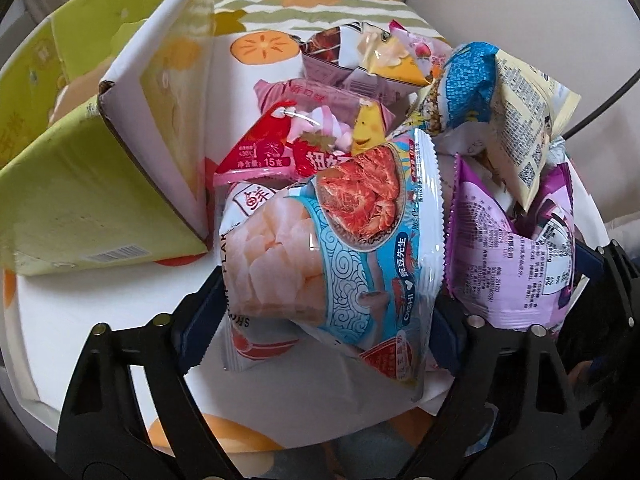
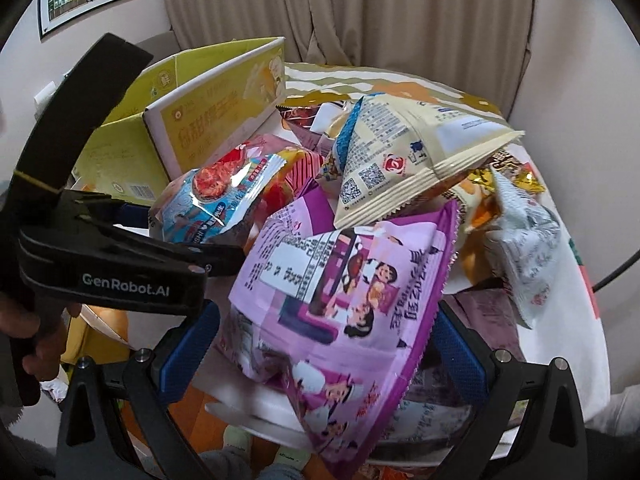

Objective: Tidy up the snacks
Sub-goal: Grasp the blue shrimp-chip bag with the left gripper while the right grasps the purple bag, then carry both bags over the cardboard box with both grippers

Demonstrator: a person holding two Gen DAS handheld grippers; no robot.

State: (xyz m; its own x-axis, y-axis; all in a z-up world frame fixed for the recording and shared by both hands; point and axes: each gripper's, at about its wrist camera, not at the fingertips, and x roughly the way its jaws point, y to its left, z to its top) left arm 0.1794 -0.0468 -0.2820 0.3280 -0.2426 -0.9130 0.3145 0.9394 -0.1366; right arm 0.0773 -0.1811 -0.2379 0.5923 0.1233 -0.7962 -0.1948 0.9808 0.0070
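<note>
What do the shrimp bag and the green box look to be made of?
Shrimp bag: thin glossy plastic film, judging by the bright glare, the wrinkles and the crimped, zigzag-cut seams. Green box: probably printed cardboard with a matte finish; its cut edge looks thick and its flap stands stiff and flat.

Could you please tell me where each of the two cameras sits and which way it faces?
Left wrist: on the left gripper, facing down at the shrimp-chip bag between its fingers, green box beside.
Right wrist: on the right gripper, facing down at the purple bag; a hand shows.
Shared: both bags, box, left gripper.
</note>
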